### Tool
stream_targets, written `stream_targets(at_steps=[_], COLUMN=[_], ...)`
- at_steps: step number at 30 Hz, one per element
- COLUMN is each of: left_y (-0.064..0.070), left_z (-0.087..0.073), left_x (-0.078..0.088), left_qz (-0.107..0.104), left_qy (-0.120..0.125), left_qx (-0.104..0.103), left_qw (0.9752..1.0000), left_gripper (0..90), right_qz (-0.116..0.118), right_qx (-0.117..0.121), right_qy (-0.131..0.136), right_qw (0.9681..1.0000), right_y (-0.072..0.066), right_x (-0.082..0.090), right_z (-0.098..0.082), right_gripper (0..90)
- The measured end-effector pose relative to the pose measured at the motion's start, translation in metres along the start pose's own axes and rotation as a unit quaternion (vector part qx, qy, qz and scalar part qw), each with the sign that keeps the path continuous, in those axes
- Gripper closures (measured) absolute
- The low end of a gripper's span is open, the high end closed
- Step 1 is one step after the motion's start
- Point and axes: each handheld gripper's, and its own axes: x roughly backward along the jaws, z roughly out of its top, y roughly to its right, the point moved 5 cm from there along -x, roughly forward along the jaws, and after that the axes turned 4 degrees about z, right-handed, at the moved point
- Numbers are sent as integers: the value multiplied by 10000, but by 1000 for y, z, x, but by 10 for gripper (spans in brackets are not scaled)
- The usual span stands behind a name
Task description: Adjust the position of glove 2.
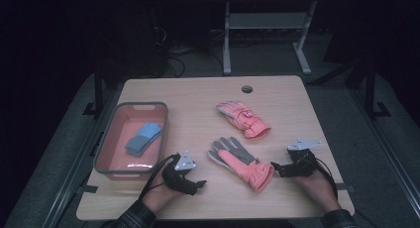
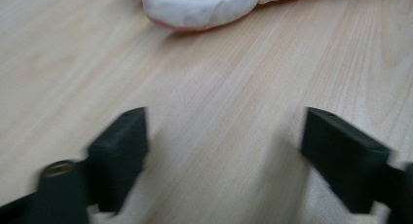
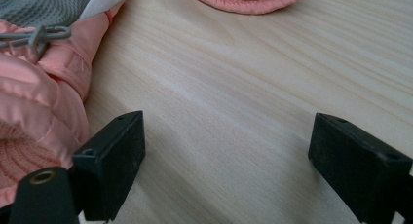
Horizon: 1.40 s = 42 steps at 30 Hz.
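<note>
Pink puffy glove point(image 1: 241, 163), grey palm up, lies mid-frame on pale wood table point(image 1: 198, 114). Left gripper point(image 1: 197, 184) and right gripper point(image 1: 275, 169) both spread wide, holding nothing.

Both tongs, left point(image 1: 200, 183) and right point(image 1: 274, 169), rest low with jaws spread wide.

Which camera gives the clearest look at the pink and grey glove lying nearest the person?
The high view: the near glove lies whole, palm up, between the two grippers. The right gripper view catches its pink cuff and grey palm edge at the left. The left gripper view shows a fingertip at the top edge.
</note>
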Motion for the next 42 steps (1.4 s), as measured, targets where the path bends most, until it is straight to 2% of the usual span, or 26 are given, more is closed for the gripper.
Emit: stream_targets(at_steps=[2, 5, 10, 25, 31, 37, 42], left_y=[1, 1, 1, -1, -1, -1, -1], left_z=[0, -1, -1, -1, -1, -1, -1], left_x=[-1, -1, -1, -1, -1, -1, -1], left_qz=[-4, -6, 5, -56, -56, -56, -56], left_qy=[136, 133, 117, 113, 112, 111, 95], left_qx=[10, 20, 73, 3, 3, 2, -25], left_qw=[9999, 9999, 9999, 9999, 9999, 9999, 9999], left_gripper=[131, 132, 136, 129, 129, 129, 129], right_qz=[58, 195, 237, 387, 547, 616, 762], right_qx=[-40, -110, -31, 53, 91, 165, 153], right_qy=[-69, -206, -231, 37, 104, 71, 74], right_qw=[10000, 9995, 9994, 9992, 9984, 9979, 9969], right_y=[0, 0, 0, 11, 11, 15, 17], right_x=[0, 1, 2, 2, -8, -24, -39], right_z=[2, 6, 17, 76, 101, 122, 136], right_gripper=[145, 165, 171, 187, 210, 214, 230])
